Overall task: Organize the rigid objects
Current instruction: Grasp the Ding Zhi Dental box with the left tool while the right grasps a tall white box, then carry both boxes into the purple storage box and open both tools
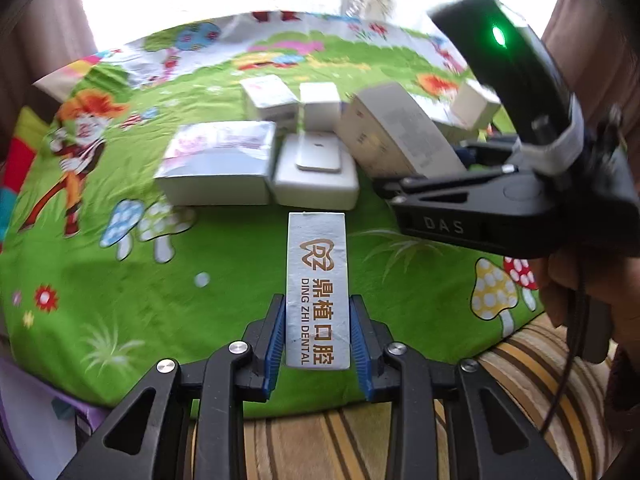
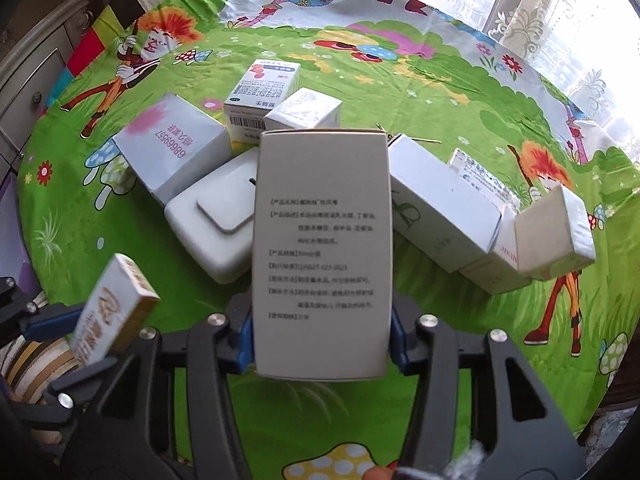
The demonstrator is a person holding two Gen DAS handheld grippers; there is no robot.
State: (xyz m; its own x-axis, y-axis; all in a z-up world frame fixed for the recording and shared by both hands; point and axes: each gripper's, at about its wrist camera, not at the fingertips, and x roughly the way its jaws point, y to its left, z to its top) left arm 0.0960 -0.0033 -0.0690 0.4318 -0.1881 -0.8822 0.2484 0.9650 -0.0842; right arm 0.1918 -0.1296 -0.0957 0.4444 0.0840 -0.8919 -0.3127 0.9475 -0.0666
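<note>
A bright window with lace curtains [image 2: 532, 20] stands behind a counter draped in a green cartoon cloth [image 1: 120, 300] printed with mushrooms and flowers; a striped brown cushion [image 1: 520, 364] shows at the near edge. The left claw [image 1: 316, 344] is narrowed onto a slim white dental box [image 1: 317, 284], its blue pads pressing both long sides near the lower end, so the box stands out forward along the fingers. That end grip probably leaves the far end free to be set down first. The right claw [image 2: 320, 344] grips a larger grey box [image 2: 322, 248] with printed text facing the camera, clamped across its width near the bottom. Both boxes seem lifted clear of the cloth, though contact underneath is hidden. Behind them the remaining cartons crowd together mid-counter: a pink-flowered box [image 2: 172, 152] beside a white moulded case [image 2: 212, 224] with a flat slab on top, a medicine box with a barcode [image 2: 256, 100] further back, and several white cartons [image 2: 444, 208] leaning against one another to the right. No tray or bin is visible; the cartons are all closed, so their contents cannot be told. The heap looks loosely gathered, so sorting appears only partly done.
</note>
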